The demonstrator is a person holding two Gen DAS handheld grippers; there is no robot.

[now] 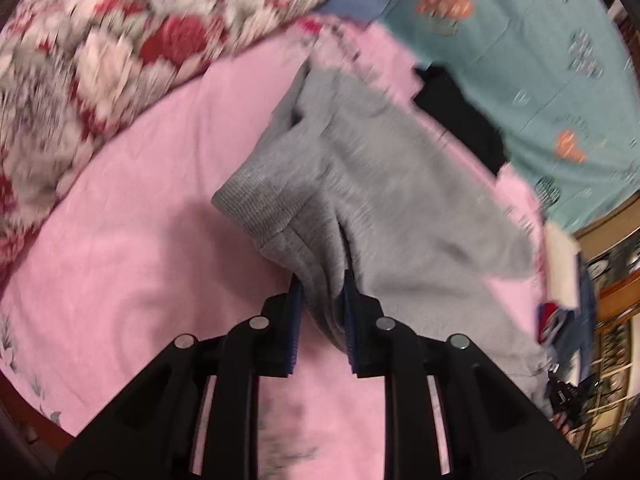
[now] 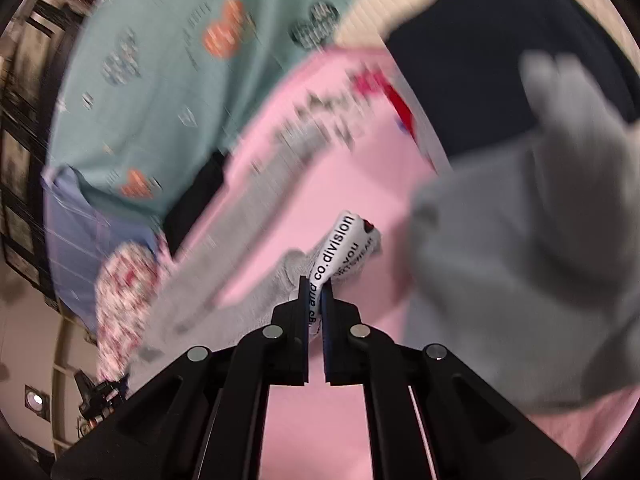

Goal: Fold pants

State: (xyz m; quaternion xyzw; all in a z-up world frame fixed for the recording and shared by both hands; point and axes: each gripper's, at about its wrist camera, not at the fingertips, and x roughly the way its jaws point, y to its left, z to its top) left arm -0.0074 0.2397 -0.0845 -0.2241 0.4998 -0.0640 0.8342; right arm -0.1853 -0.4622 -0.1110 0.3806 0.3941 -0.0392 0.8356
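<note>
Grey sweatpants [image 1: 360, 184] lie bunched on a pink sheet [image 1: 140, 240], ribbed cuff [image 1: 256, 200] at the middle left. My left gripper [image 1: 321, 280] is shut on a fold of the grey cloth near the cuff and lifts it. My right gripper [image 2: 316, 282] is shut on the pants' white printed label [image 2: 344, 240] and the grey edge [image 2: 280, 276] beside it. A big blurred part of the grey pants [image 2: 520, 260] hangs at the right of the right wrist view. Both views are motion-blurred.
A red and white flowered quilt [image 1: 100, 60] lies at the upper left. A teal sheet with heart prints [image 1: 540, 60] covers the far right, with a black garment [image 1: 460, 120] at its edge. Folded clothes [image 1: 568, 300] sit at the right. A dark garment [image 2: 480, 60] lies ahead.
</note>
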